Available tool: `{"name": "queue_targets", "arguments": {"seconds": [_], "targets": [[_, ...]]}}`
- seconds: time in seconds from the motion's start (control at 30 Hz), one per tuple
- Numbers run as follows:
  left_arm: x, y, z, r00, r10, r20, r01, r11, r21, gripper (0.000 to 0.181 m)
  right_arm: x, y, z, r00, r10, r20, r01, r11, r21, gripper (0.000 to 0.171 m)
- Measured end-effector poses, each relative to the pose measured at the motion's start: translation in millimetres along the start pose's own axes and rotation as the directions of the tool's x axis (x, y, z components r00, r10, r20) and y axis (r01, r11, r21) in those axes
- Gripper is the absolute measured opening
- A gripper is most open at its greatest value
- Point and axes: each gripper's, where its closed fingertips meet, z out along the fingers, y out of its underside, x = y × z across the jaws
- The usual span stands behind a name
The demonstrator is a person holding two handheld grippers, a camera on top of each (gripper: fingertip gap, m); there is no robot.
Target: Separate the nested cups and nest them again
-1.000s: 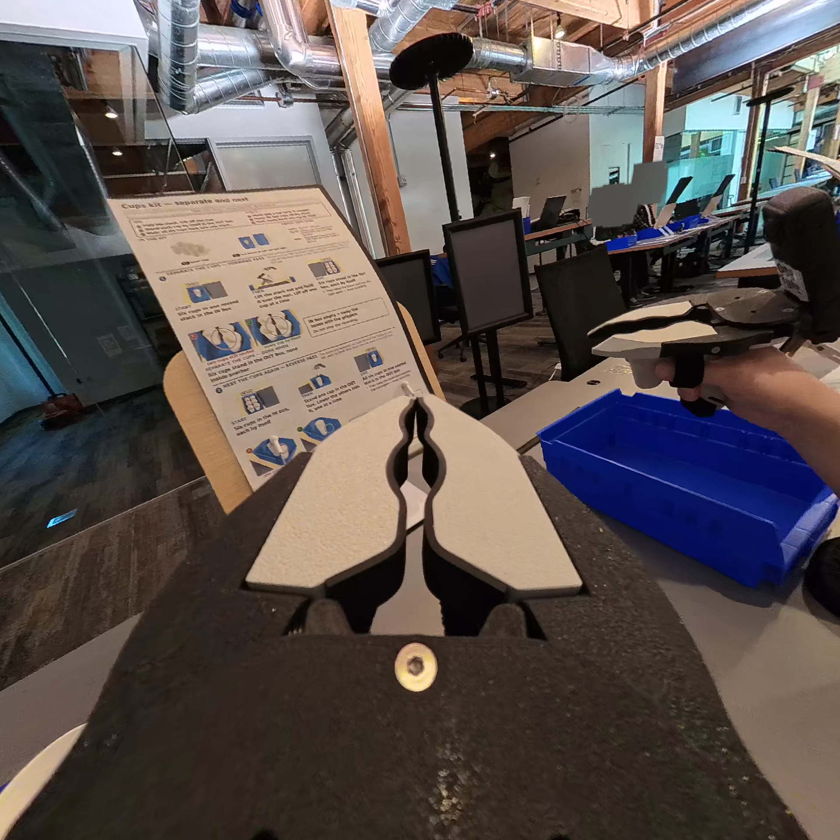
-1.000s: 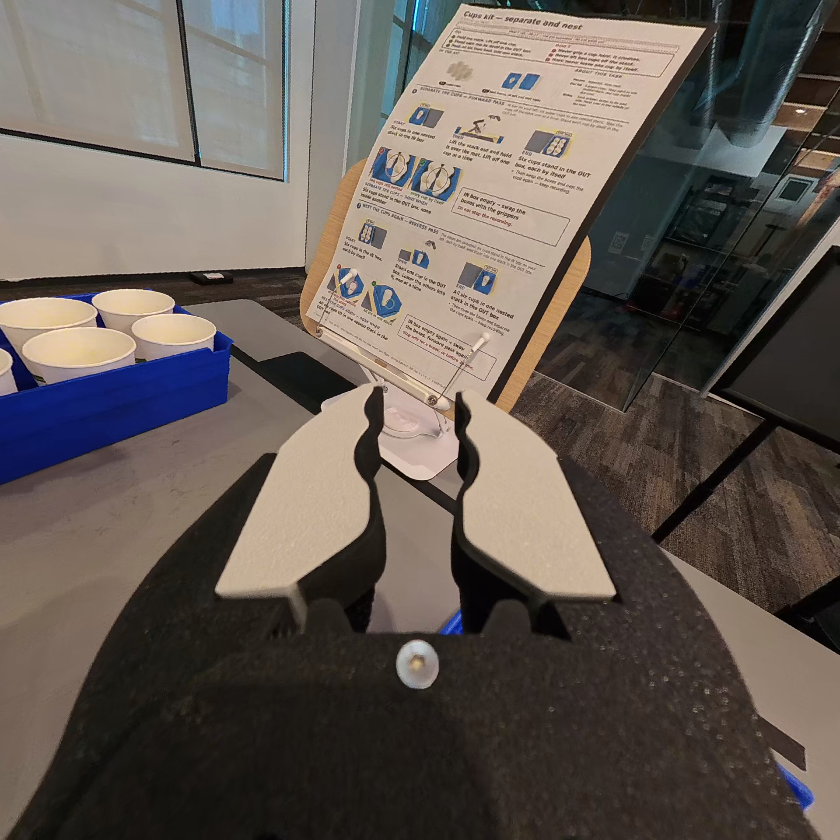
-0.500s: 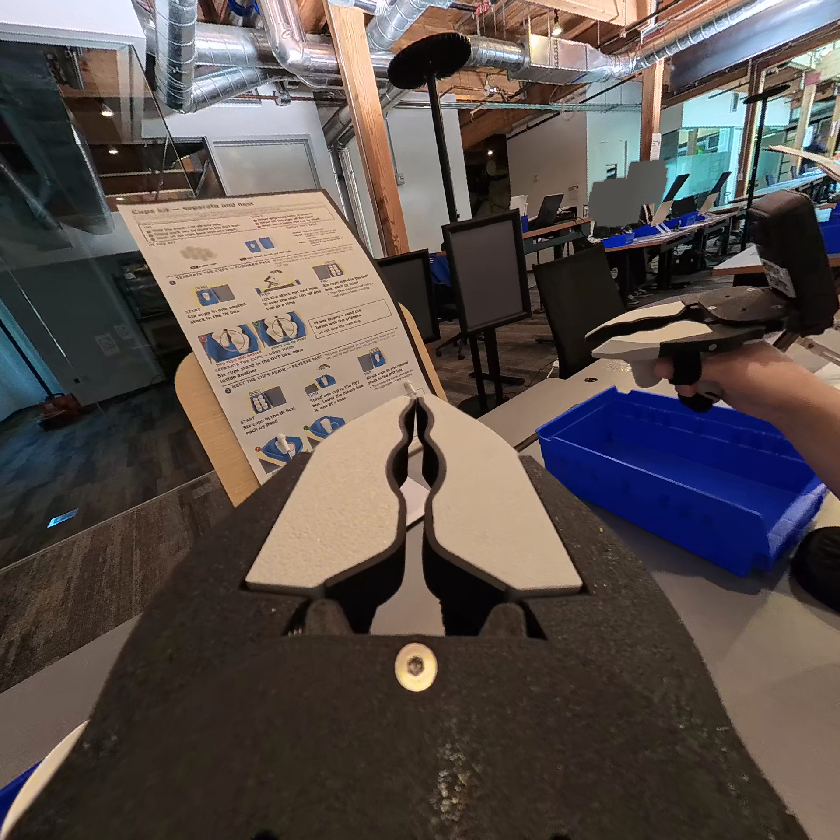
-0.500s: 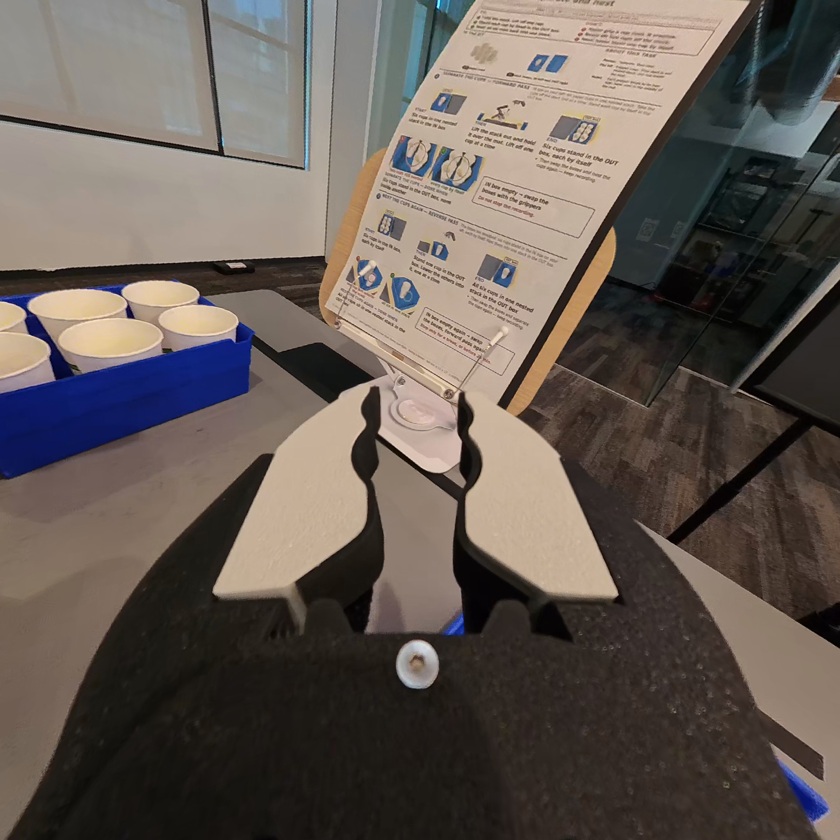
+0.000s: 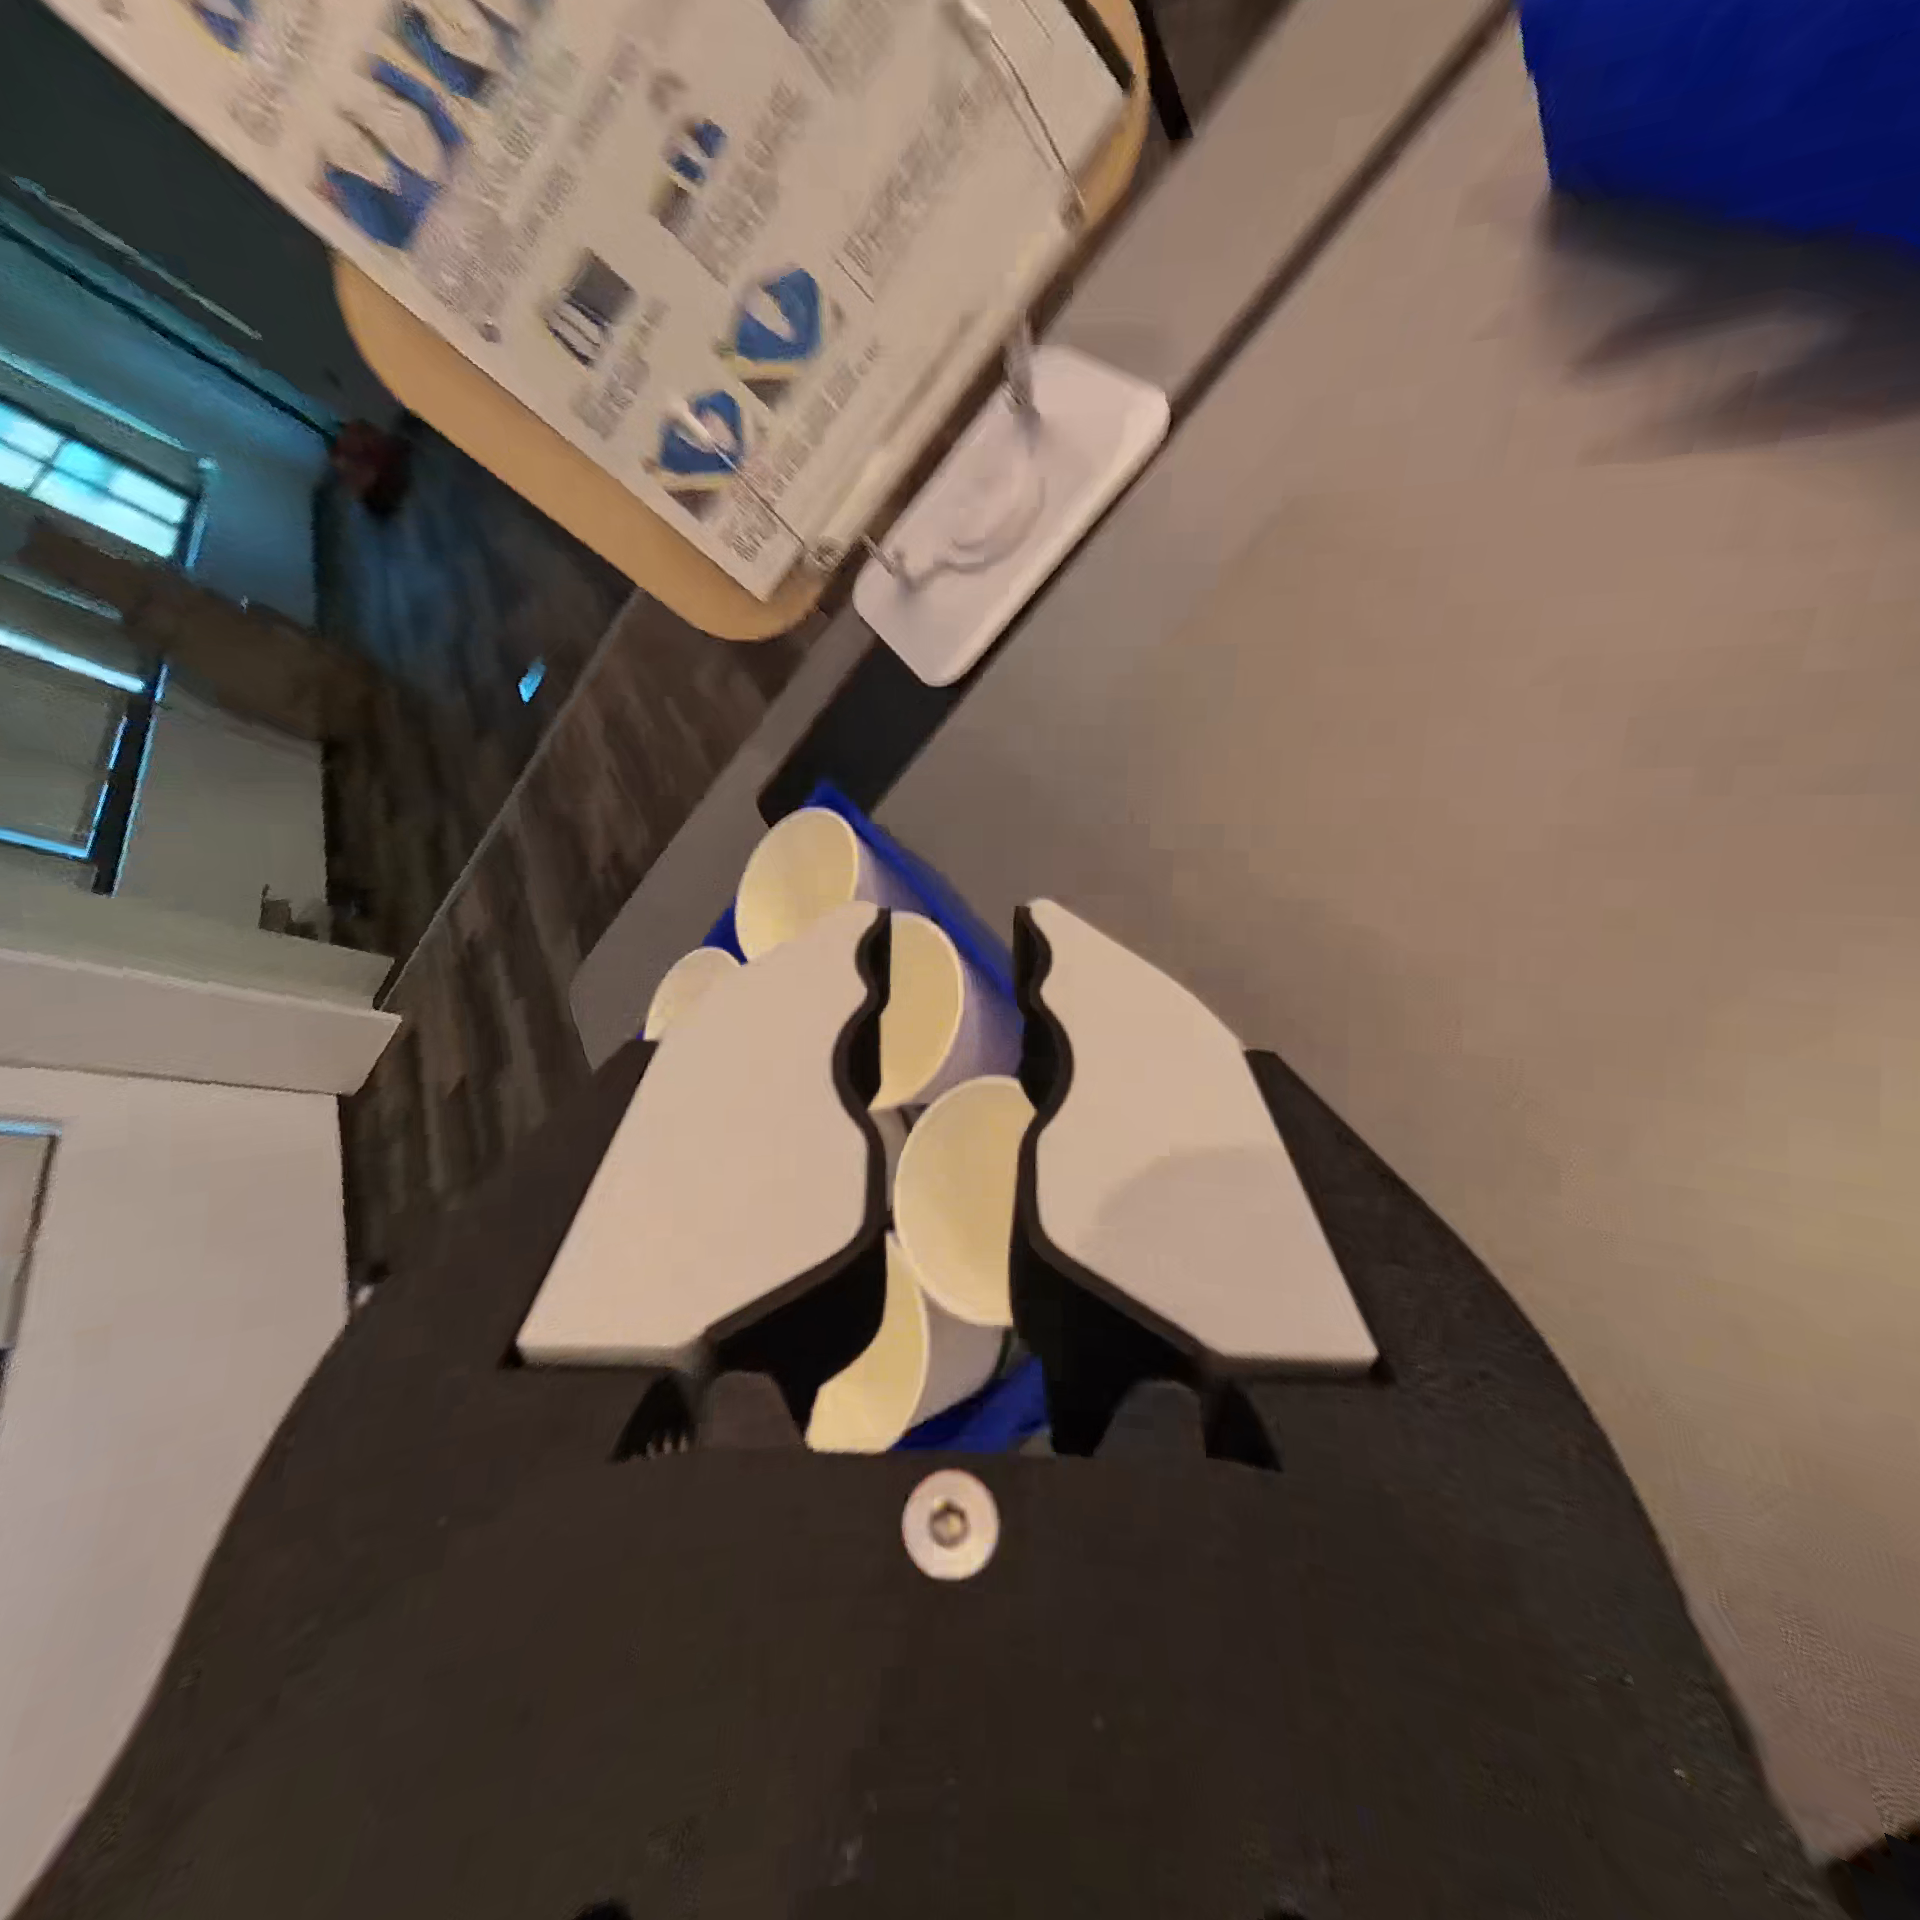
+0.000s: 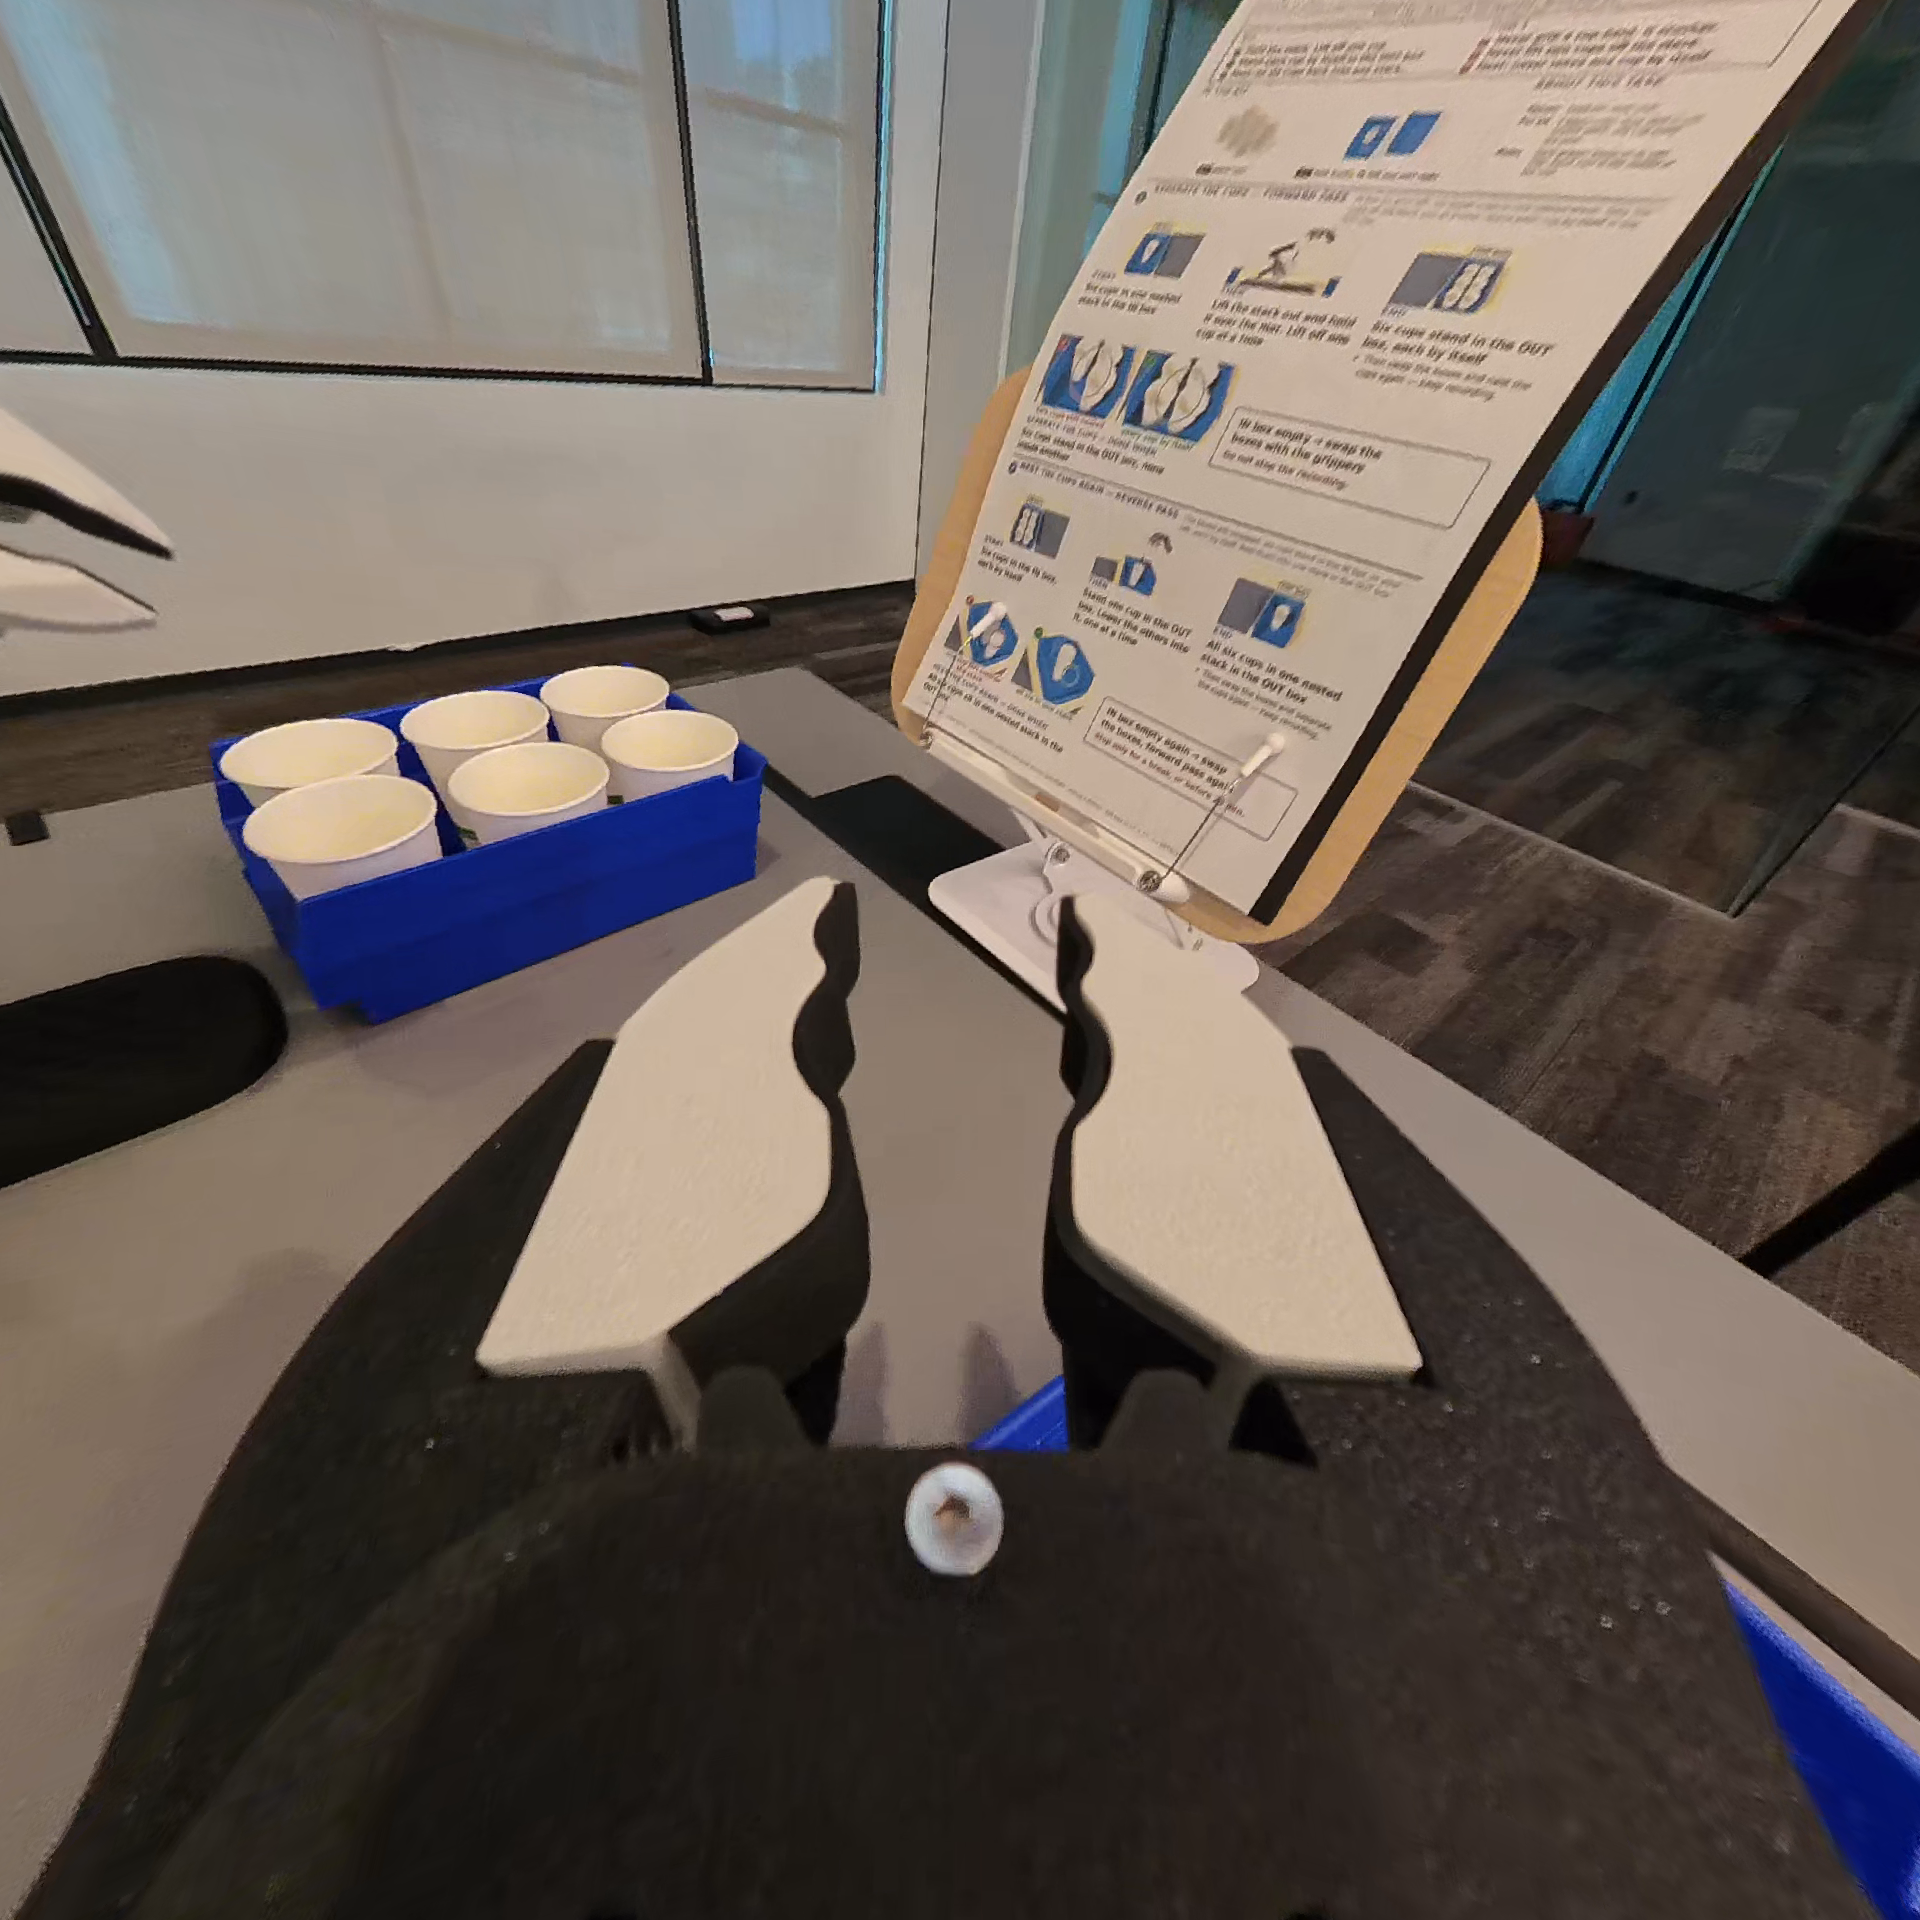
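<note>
Printed instruction sheet point(image 6: 1288, 436) with blue diagrams, propped on a rounded wooden board over a white stand; wording left out. Six white paper cups point(image 6: 473, 764), unnested and upright, in a blue plastic bin point(image 6: 520, 894) on the grey table point(image 6: 156, 1299), seen whole only from the right wrist. Left wrist view rolled and blurred: cups point(image 5: 951, 1195) glimpsed between parted fingers. Left gripper point(image 5: 951, 925) open, empty. Right gripper point(image 6: 956, 914) open, empty, well apart from the bin.
</note>
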Motion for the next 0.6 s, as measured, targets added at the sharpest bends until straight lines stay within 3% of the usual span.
{"name": "queue_targets", "arguments": {"seconds": [0.13, 0.37, 0.6], "targets": [[21, 61, 26, 0.968, 0.153, -0.201, -0.193, 0.961, -0.199, 0.022, -2, 0, -1, 1.0, 0.01, 0.021, -0.01, 1.0, 0.002, 0.036], [47, 148, 60, 0.909, 0.089, -0.407, -0.251, 0.897, -0.363, 0.041, -15, -7, -4, 0.997, 0.001, 0.077, -0.003, 1.0, 0.026, 0.035], [58, 181, 80, 0.888, -0.005, -0.46, -0.237, 0.852, -0.467, 0.04, -13, -9, -7, 0.997, 0.004, 0.076, -0.006, 0.999, 0.037, 0.035]]}}
